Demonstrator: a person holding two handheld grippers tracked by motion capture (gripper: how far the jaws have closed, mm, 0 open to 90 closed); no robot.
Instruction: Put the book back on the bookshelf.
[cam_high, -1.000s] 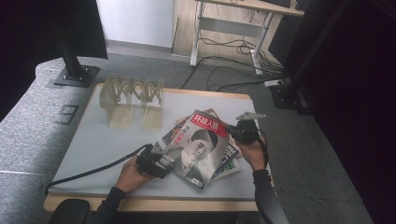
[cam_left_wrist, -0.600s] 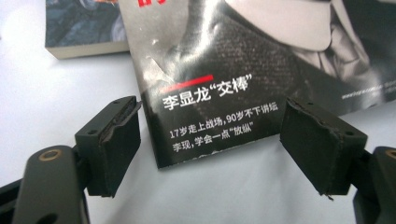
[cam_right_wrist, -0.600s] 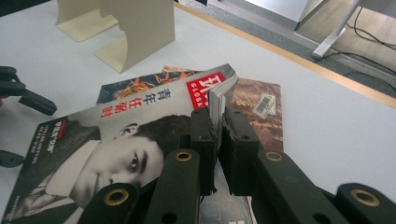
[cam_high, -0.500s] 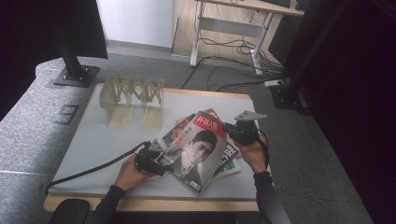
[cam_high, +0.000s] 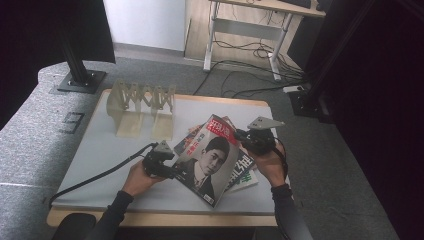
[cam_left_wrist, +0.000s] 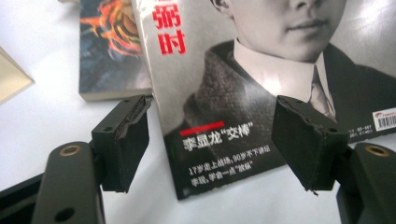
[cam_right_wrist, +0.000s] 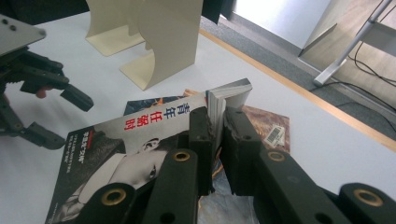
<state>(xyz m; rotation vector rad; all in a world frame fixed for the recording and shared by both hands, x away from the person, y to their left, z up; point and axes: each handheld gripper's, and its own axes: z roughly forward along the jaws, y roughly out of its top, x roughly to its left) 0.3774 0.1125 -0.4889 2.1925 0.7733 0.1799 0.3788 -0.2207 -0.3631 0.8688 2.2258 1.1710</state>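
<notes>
Magazine (cam_high: 207, 157) edge clamped by right tongs (cam_right_wrist: 218, 140).

Portrait-cover magazine (cam_high: 210, 161) lifted at one edge over a small pile on the surface

The magazine has a glossy cover with a black-and-white portrait of a person in a dark coat, white collar and tie, red characters at the top and a barcode at one corner. It lies tilted, its far right edge raised and pinched, its near left corner low by the white surface (cam_high: 100, 155). Under it lie other magazines (cam_high: 243, 171), one with a flame-coloured cover.
</notes>
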